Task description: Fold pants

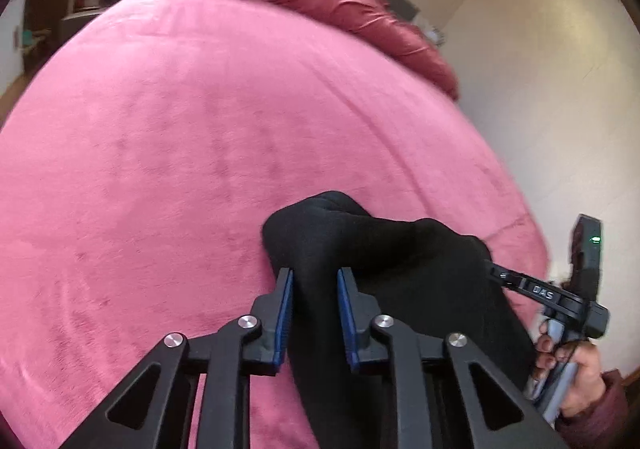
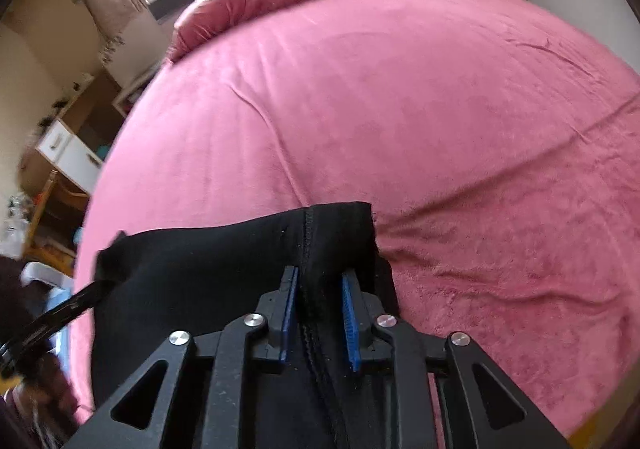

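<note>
The only readable marking is a short white print, "DAS", on the black arm of the right gripper (image 1: 505, 276), seen in the left wrist view where that arm reaches out from the person's right hand (image 1: 568, 365) toward the black pants (image 1: 384, 249) (the first letters are soft with blur, so the reading is not fully sure). Above that hand a small green light (image 1: 596, 239) glows on the gripper's black housing, with no figure or word beside it
</note>
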`<act>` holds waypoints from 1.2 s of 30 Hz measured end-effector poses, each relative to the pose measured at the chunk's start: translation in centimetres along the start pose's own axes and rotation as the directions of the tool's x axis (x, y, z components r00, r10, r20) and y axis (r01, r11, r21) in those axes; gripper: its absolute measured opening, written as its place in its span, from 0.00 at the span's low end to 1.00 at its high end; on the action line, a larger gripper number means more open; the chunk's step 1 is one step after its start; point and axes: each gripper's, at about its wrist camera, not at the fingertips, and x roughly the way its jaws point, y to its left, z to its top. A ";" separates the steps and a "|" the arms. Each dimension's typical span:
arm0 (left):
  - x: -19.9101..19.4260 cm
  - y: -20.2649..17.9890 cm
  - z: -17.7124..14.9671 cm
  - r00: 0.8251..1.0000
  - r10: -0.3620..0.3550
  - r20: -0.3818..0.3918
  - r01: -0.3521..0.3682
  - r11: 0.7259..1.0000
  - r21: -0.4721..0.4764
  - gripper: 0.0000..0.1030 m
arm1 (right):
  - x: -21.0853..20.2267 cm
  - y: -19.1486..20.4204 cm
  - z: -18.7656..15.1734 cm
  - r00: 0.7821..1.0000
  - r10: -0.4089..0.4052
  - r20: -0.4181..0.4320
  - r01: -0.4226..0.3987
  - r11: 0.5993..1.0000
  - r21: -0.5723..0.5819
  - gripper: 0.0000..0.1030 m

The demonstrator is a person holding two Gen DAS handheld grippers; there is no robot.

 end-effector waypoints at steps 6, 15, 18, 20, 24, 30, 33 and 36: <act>0.4 -1.0 0.7 0.997 0.074 -0.022 -0.074 0.997 0.009 0.26 | -0.8 0.4 0.1 0.998 -0.053 0.021 0.054 0.998 -0.036 0.42; -3.4 -3.3 -2.0 0.989 0.130 0.072 -0.139 0.980 0.141 0.31 | -6.0 1.2 -1.9 0.995 -0.019 0.100 0.028 0.996 -0.088 0.54; -4.2 -4.2 -3.5 0.988 0.137 0.073 -0.149 0.972 0.182 0.32 | -6.2 3.2 -3.2 0.997 0.022 0.078 -0.009 0.987 -0.158 0.54; -4.5 -4.9 -4.7 0.988 0.142 0.066 -0.153 0.967 0.205 0.32 | -6.1 4.7 -4.3 0.997 0.050 0.057 -0.038 0.978 -0.205 0.53; -4.9 -5.8 -6.7 0.988 0.145 0.061 -0.155 0.958 0.242 0.32 | -5.4 6.5 -6.4 0.999 0.049 0.002 -0.046 0.961 -0.273 0.52; -5.5 -7.0 -9.1 0.989 0.140 0.050 -0.149 0.946 0.290 0.35 | -5.3 6.5 -9.3 0.999 0.006 -0.034 -0.016 0.953 -0.302 0.52; -5.5 -7.4 -9.7 0.989 0.140 0.045 -0.147 0.942 0.303 0.35 | -5.6 6.1 -10.4 0.999 -0.013 -0.044 -0.001 0.952 -0.306 0.52; -5.7 -7.5 -10.2 0.989 0.141 0.040 -0.146 0.940 0.309 0.35 | -5.6 5.5 -11.3 0.998 -0.028 -0.058 0.010 0.955 -0.296 0.51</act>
